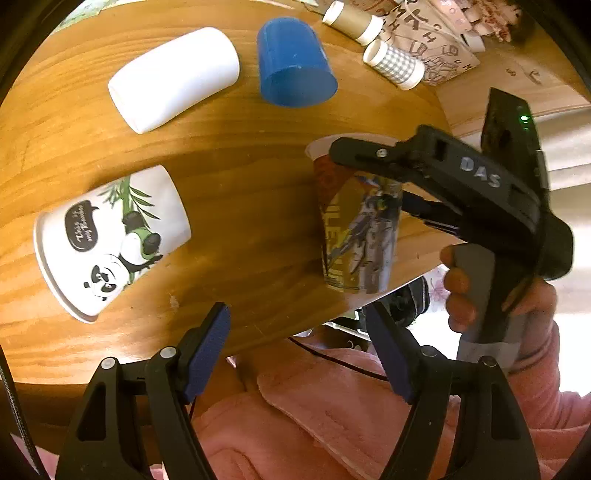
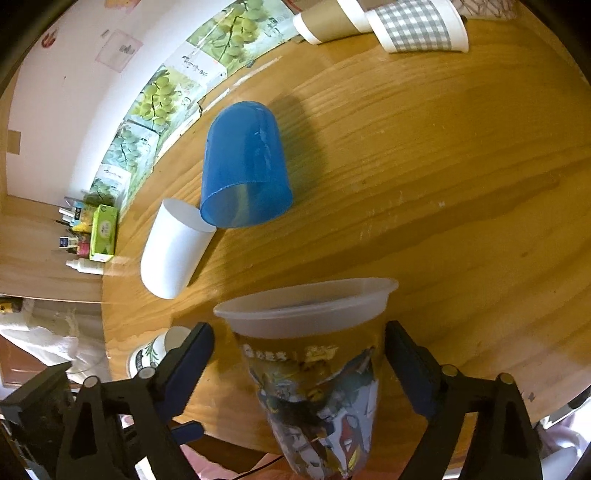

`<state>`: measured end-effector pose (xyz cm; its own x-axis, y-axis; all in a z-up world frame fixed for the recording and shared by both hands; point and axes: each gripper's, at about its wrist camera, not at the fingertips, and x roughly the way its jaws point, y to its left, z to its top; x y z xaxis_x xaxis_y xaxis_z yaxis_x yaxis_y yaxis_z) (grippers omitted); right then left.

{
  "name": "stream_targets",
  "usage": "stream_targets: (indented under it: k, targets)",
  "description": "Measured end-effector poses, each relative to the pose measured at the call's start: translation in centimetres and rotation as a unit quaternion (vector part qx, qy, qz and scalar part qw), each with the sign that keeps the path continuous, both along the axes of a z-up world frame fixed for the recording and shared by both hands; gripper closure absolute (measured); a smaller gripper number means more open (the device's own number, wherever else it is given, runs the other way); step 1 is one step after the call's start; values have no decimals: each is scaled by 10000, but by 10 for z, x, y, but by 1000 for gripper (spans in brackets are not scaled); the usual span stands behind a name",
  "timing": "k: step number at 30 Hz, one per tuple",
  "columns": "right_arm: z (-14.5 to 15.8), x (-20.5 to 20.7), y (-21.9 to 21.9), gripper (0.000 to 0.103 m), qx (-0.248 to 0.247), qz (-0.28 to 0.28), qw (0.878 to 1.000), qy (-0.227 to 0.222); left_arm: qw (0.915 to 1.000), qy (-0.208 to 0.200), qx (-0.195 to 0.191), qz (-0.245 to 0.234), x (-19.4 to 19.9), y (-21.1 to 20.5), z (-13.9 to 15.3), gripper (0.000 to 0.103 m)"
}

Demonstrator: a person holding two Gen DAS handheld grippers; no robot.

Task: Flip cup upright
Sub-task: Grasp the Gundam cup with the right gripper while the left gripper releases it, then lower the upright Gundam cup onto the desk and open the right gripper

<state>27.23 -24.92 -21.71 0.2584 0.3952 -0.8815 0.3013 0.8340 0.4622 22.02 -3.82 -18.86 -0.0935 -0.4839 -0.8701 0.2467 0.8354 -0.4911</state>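
A printed translucent cup (image 2: pixel 314 373) stands upright near the table's front edge, rim up. My right gripper (image 2: pixel 299 369) is open, with its blue pads (image 2: pixel 410 373) on either side of the cup and a small gap on each side. In the left wrist view the right gripper (image 1: pixel 373 173) straddles the same cup (image 1: pixel 358 229). My left gripper (image 1: pixel 299 350) is open and empty, over the table's front edge, a little left of the cup.
On the wooden table (image 1: pixel 240 155) a panda cup (image 1: pixel 110 240), a white cup (image 1: pixel 173 77) and a blue cup (image 1: pixel 295 66) lie on their sides. A brown cup (image 1: pixel 352 22) and a checked cup (image 1: pixel 393 64) lie at the back. Pink clothing (image 1: pixel 332 424) is below the edge.
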Motion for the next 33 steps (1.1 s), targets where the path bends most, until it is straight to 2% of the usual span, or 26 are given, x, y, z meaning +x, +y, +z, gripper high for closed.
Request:
stream_targets:
  k: [10, 15, 23, 27, 33]
  targets:
    - [7, 2, 10, 23, -442, -47, 9987, -256, 9995, -181, -68, -269, 12, 10, 13, 24]
    - [24, 2, 17, 24, -568, -41, 9953, -782, 9990, -225, -98, -369, 23, 20, 14, 24]
    - [46, -10, 29, 25, -1159, 13, 9793, -1660, 9979, -274, -105, -577, 34, 23, 14, 24]
    - [50, -16, 38, 25, -1437, -54, 9665, -2126, 9970, -312, -72, -706, 40, 28, 15, 24]
    - [50, -23, 55, 25, -1857, -17, 9503, -2498, 9947, -412, -86, -936, 53, 38, 17, 24]
